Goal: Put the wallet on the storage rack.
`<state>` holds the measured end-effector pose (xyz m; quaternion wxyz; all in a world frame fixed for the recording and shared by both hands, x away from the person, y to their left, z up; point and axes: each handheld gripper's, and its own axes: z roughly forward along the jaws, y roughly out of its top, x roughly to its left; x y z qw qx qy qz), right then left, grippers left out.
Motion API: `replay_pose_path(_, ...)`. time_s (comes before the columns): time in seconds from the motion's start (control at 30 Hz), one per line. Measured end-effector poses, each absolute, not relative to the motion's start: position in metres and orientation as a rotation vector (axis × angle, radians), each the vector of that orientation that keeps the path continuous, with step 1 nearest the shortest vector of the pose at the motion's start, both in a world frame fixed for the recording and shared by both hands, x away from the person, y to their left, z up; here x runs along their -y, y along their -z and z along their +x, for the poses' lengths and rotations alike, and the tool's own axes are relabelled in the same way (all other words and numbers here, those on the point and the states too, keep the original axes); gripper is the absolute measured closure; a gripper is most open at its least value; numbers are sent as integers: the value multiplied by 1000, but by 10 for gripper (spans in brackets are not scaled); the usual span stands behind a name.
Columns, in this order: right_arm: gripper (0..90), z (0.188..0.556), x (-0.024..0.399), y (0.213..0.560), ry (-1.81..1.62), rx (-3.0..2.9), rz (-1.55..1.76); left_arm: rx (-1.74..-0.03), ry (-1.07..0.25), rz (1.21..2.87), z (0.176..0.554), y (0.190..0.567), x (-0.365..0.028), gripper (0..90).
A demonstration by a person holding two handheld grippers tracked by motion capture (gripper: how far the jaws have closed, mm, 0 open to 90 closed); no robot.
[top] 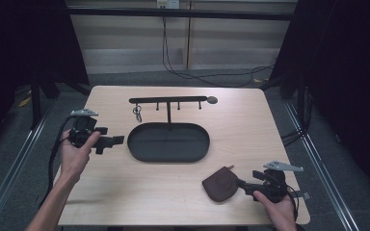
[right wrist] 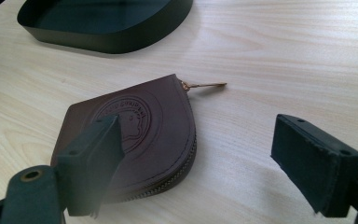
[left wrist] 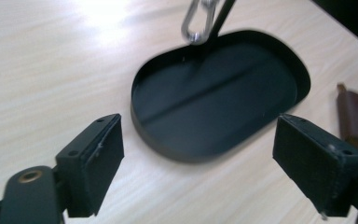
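A brown leather zip pouch (top: 219, 185) lies flat on the wooden table (top: 250, 125), near the front right. In the right gripper view the pouch (right wrist: 144, 130) shows an embossed round seal and a gold zip pull (right wrist: 207, 85). My right gripper (top: 242, 183) is open just to the pouch's right; its left jaw hangs over the pouch's near corner and its right jaw over bare wood (right wrist: 196, 158). My left gripper (top: 117, 140) is open and empty, pointing at the black oval tray (top: 137, 147) from that tray's left end (left wrist: 200, 154).
Behind the tray stands a black T-shaped hook rack (top: 168, 100) with a silver carabiner (top: 137, 113) hanging from its left hook; that carabiner (left wrist: 196, 21) dangles above the tray's rim (left wrist: 168, 151). Cables lie on the floor beyond the table.
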<state>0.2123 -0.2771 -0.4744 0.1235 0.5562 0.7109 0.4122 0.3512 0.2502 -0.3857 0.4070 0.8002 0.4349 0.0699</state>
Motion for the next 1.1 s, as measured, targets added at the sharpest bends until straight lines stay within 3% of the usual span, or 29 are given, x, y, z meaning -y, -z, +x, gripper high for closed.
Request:
replay_pose_path(0.27, 155, 212, 278, 474, -1213, -2069, 1622, -1067, -233, 2075, 314, 406, -254, 214)
replay_pose_path(0.47, 173, 210, 279, 472, -1228, -2066, 1616, -1043, -278, 2105, 285, 420, -255, 204)
replay_pose_path(1.1, 168, 204, 275, 461, -1242, -2212, 1570, -1019, -175, 2019, 240, 461, -245, 212)
